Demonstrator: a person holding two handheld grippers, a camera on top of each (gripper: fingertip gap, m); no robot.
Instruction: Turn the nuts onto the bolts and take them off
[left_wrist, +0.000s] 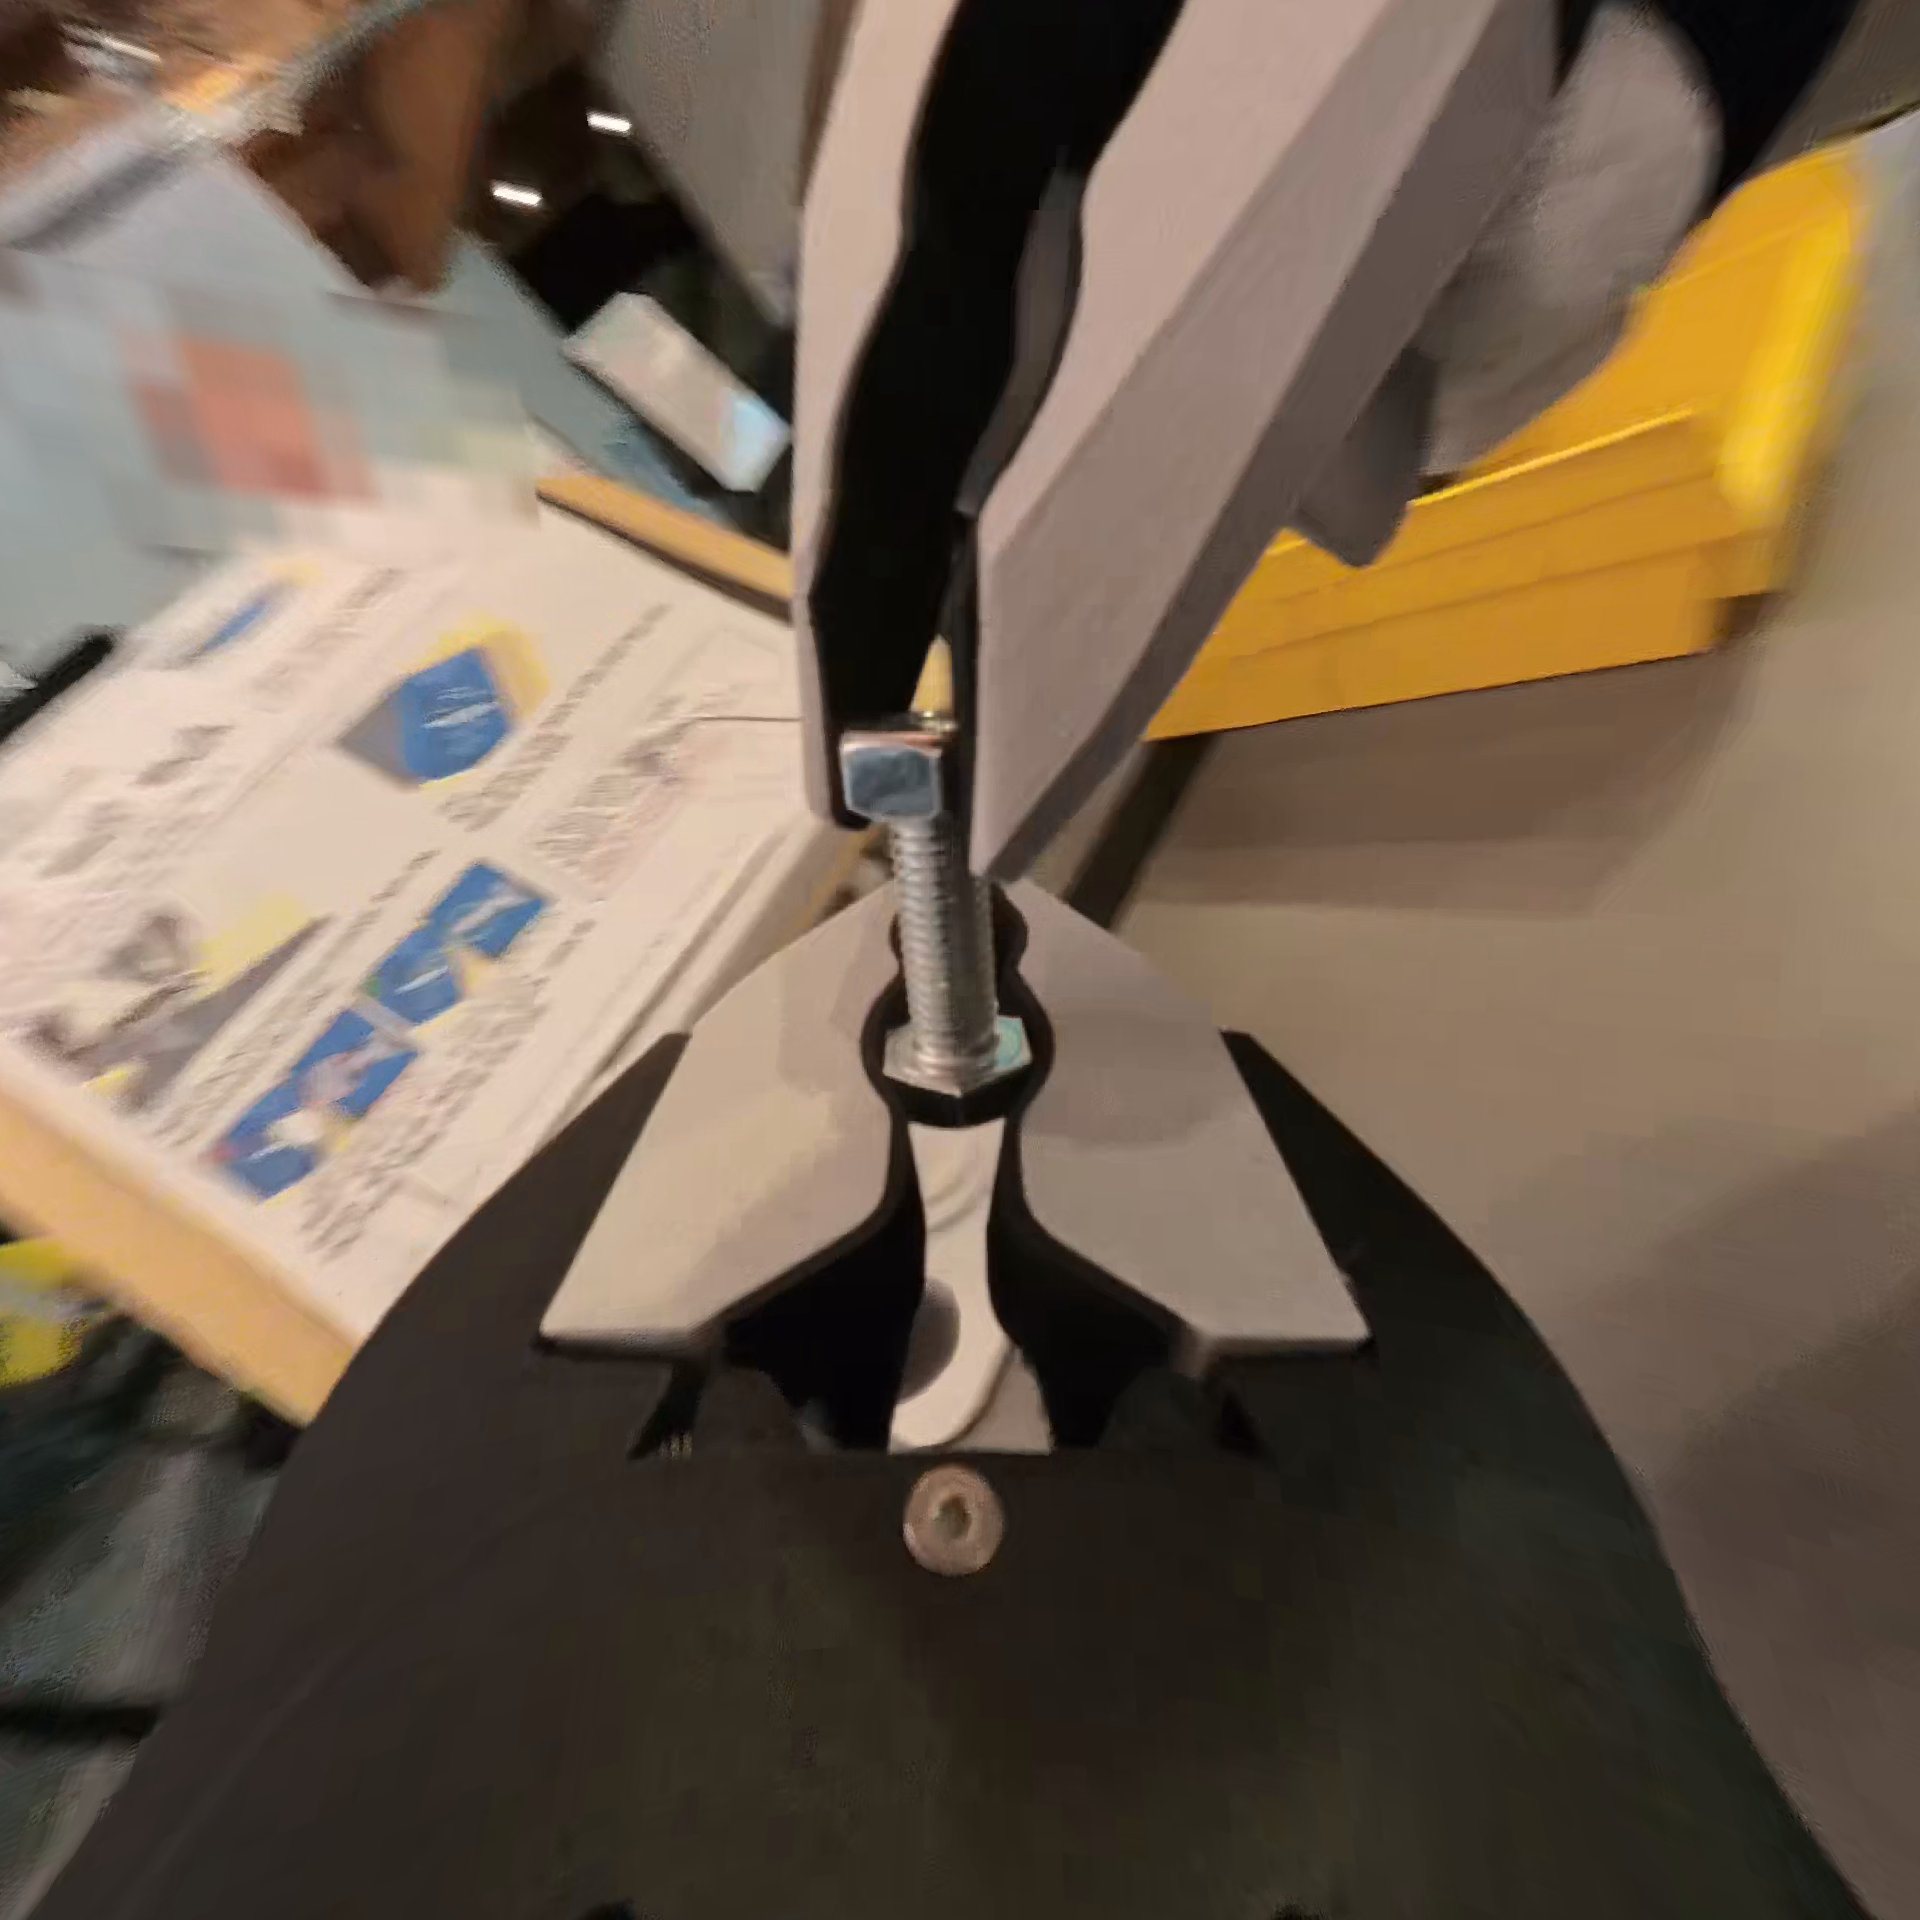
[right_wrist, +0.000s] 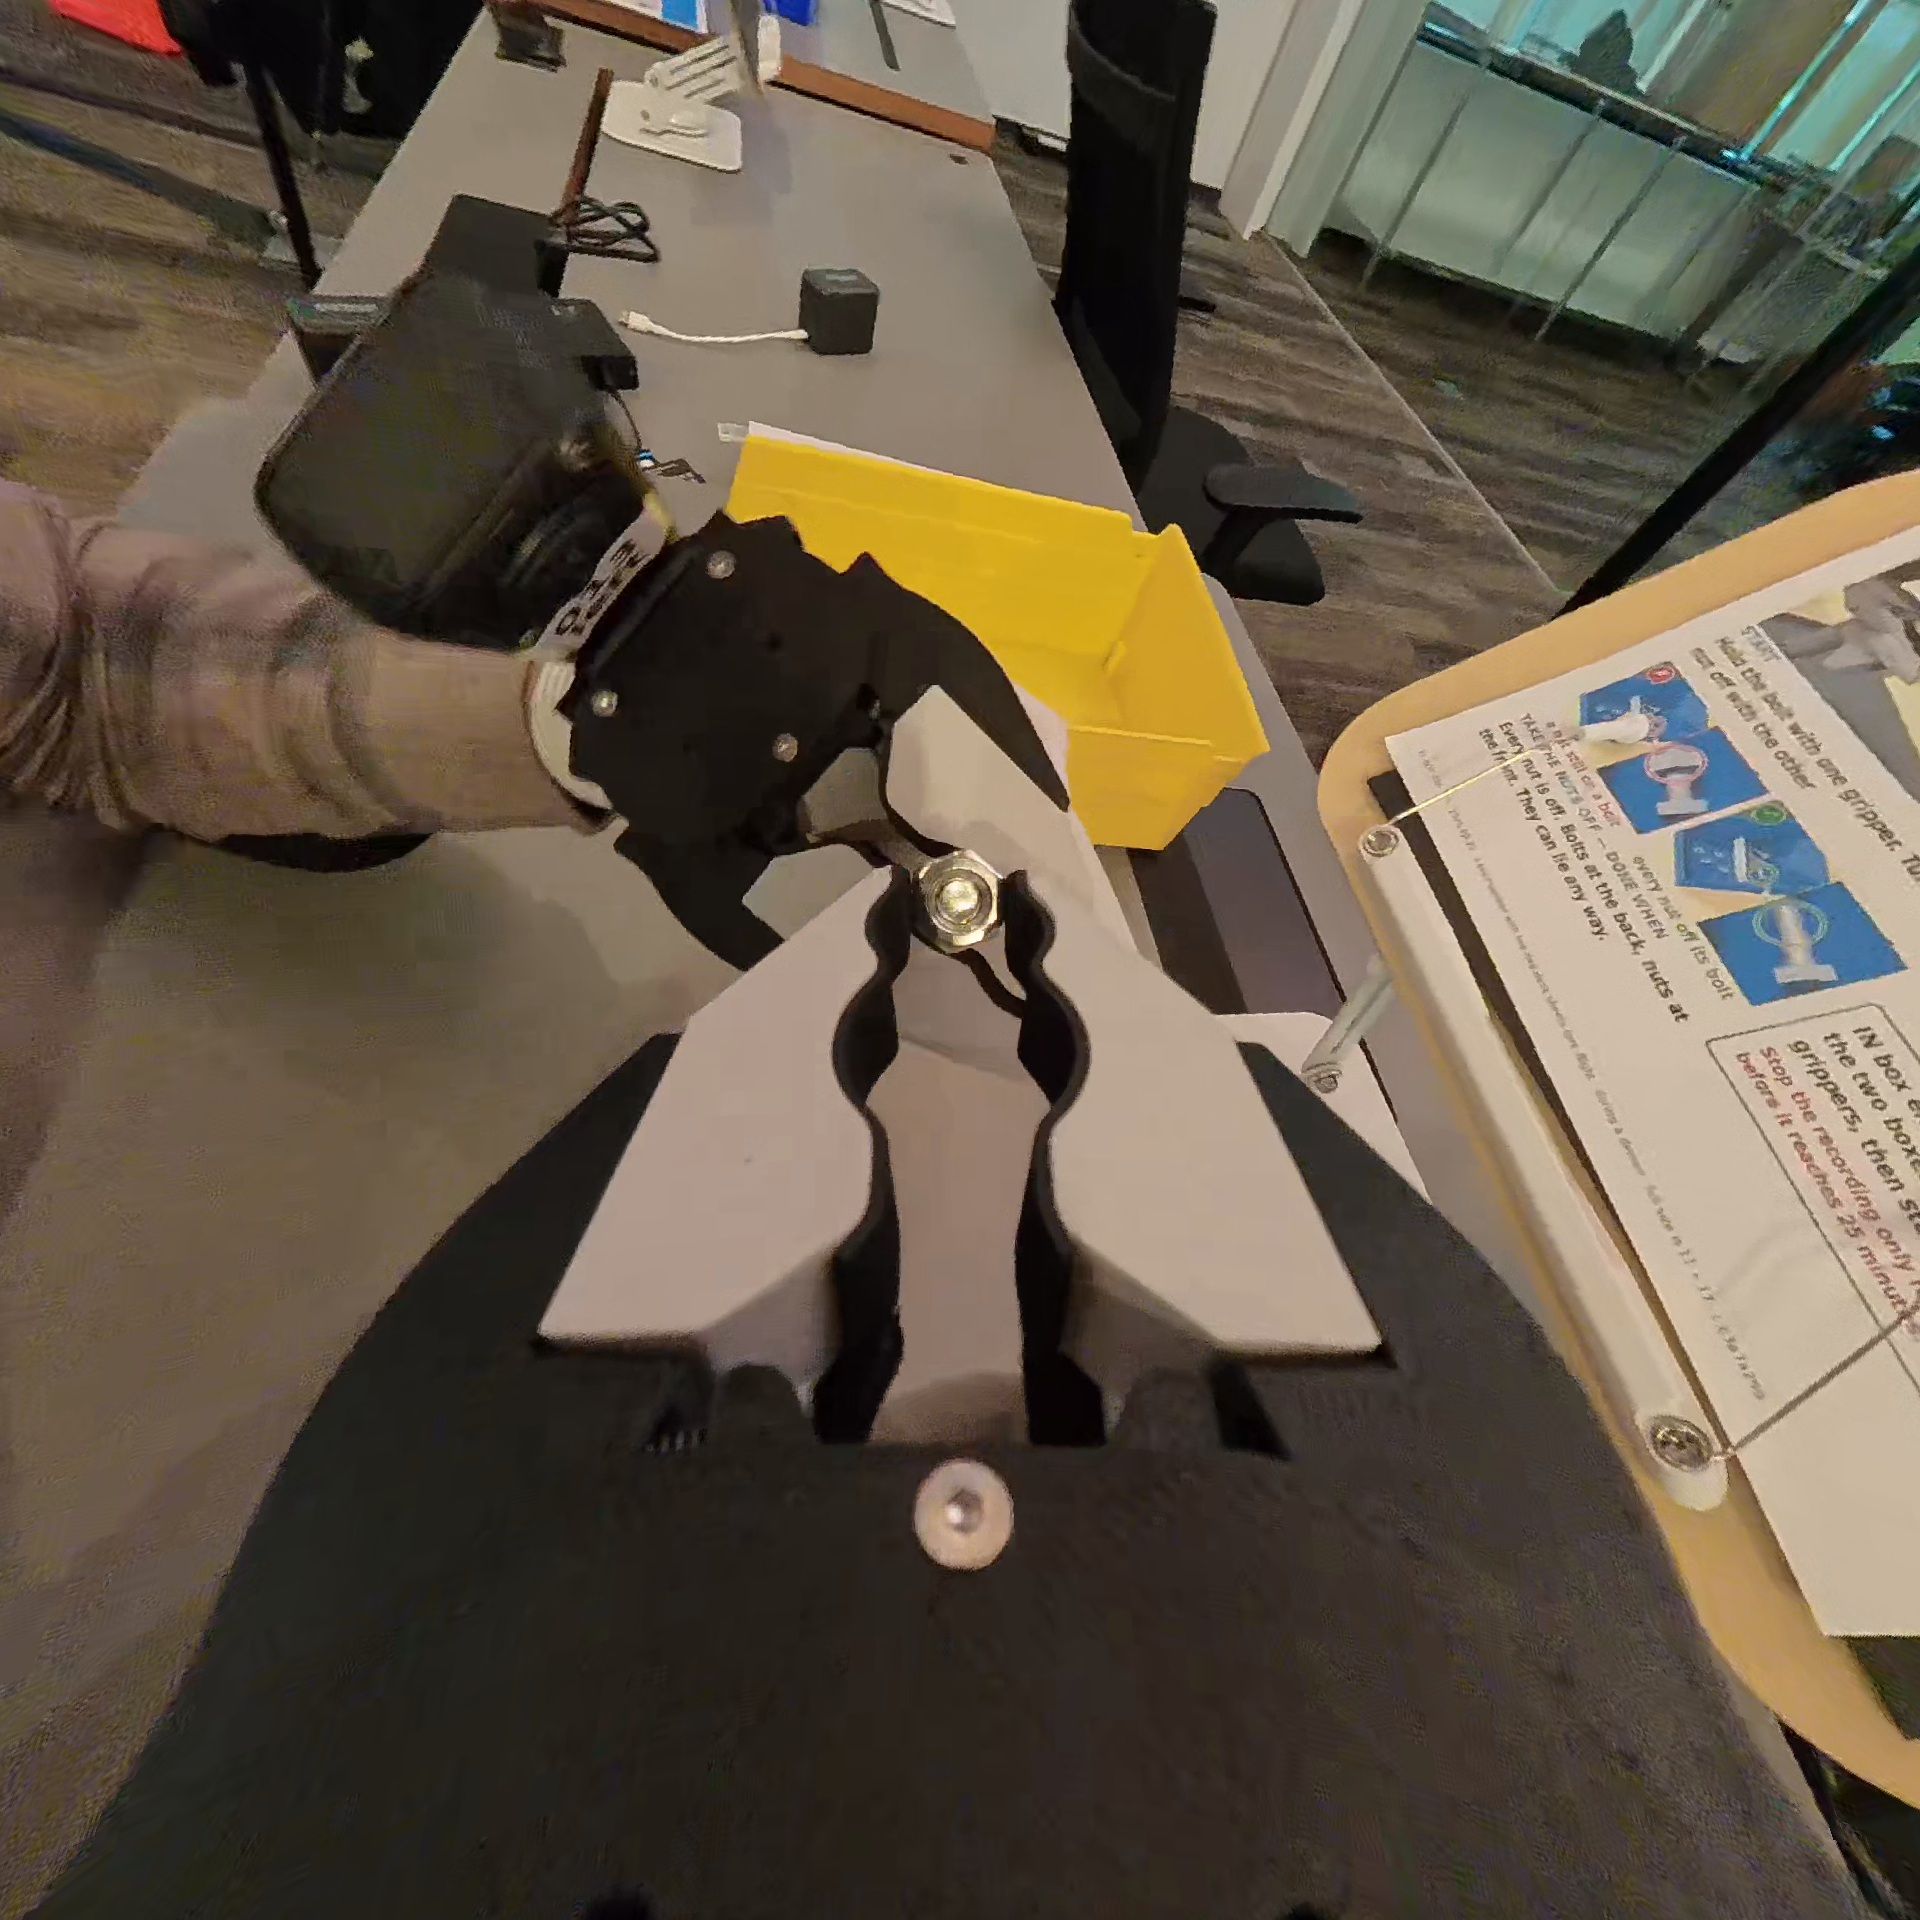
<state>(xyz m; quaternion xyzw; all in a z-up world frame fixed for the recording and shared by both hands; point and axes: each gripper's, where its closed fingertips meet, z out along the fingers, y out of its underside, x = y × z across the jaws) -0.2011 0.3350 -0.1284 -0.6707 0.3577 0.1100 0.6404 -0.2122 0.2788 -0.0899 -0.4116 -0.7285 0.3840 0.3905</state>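
Observation:
In the left wrist view my left gripper is shut on a silver bolt. The bolt's hex head sits in the groove between the fingers, and the threaded shaft points away from me. My right gripper comes in from above and is shut on the nut near the bolt's far end. In the right wrist view my right gripper holds the nut seen end-on, with the bolt tip in its middle. The left gripper, held by a sleeved hand, comes in from the left behind it.
A yellow bin stands on the grey table just behind the grippers and shows in the left wrist view. A wooden board with a printed instruction sheet lies to the right. A loose bolt lies by its edge. My right fingertips sit around 6 cm from my left ones.

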